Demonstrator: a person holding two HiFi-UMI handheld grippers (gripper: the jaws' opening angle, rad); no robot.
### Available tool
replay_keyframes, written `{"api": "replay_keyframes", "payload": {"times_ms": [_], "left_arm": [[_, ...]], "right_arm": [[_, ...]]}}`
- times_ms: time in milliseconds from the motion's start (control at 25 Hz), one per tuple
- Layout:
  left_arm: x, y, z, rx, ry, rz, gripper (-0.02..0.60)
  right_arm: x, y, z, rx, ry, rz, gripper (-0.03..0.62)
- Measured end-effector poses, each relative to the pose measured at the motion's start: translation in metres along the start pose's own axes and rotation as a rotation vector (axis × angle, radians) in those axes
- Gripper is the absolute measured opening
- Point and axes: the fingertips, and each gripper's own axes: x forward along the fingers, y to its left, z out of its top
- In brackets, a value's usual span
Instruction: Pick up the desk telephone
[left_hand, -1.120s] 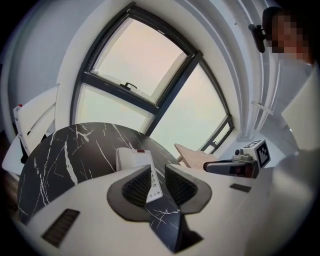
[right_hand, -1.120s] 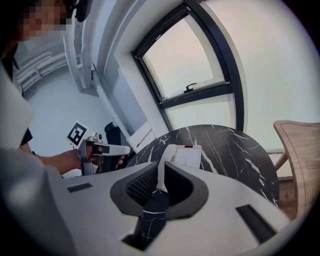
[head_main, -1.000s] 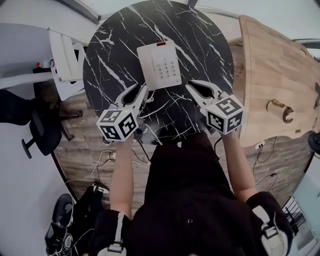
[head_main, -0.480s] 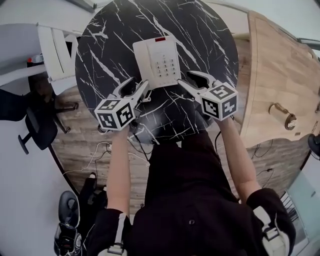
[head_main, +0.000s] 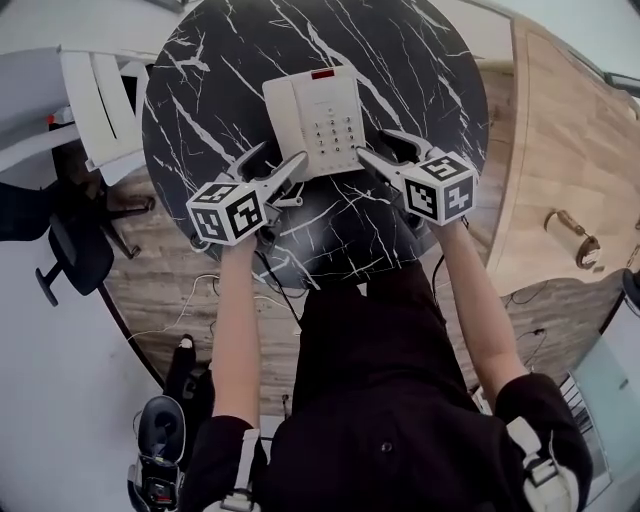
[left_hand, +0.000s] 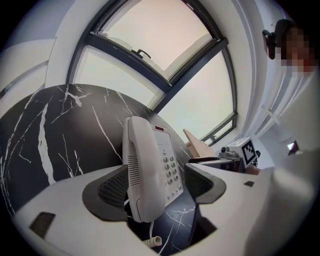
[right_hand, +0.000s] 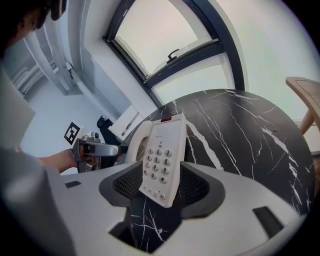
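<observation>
A white desk telephone (head_main: 315, 120) lies flat on the round black marble table (head_main: 210, 90), with its handset along its left side and the keypad to the right. My left gripper (head_main: 280, 160) is at the phone's near left corner and my right gripper (head_main: 385, 148) at its near right corner. Both have just been opening and stand open. In the left gripper view the phone's handset end (left_hand: 147, 170) shows in the gap between the pads (left_hand: 112, 192), not pressed. In the right gripper view the keypad end (right_hand: 162, 160) shows between the pads (right_hand: 197, 187) the same way.
The phone's coiled cord (left_hand: 152, 241) trails off its near end. A white chair (head_main: 95, 100) stands left of the table and a black office chair (head_main: 70, 250) lower left. A wooden tabletop (head_main: 570, 120) adjoins on the right. Cables lie on the floor.
Both grippers have sunk and moved forward to the phone's near corners. Their jaws have gone from nearly shut to wide open. The phone has not moved.
</observation>
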Motion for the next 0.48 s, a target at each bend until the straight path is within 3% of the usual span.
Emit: {"api": "replay_keyframes", "payload": {"times_ms": [480], "left_arm": [[0.032,0.018,-0.007,-0.032,0.068,-0.015,0.370]], "right_arm": [[0.034,-0.019,-0.007,0.006,0.051,0.009,0.229]]}}
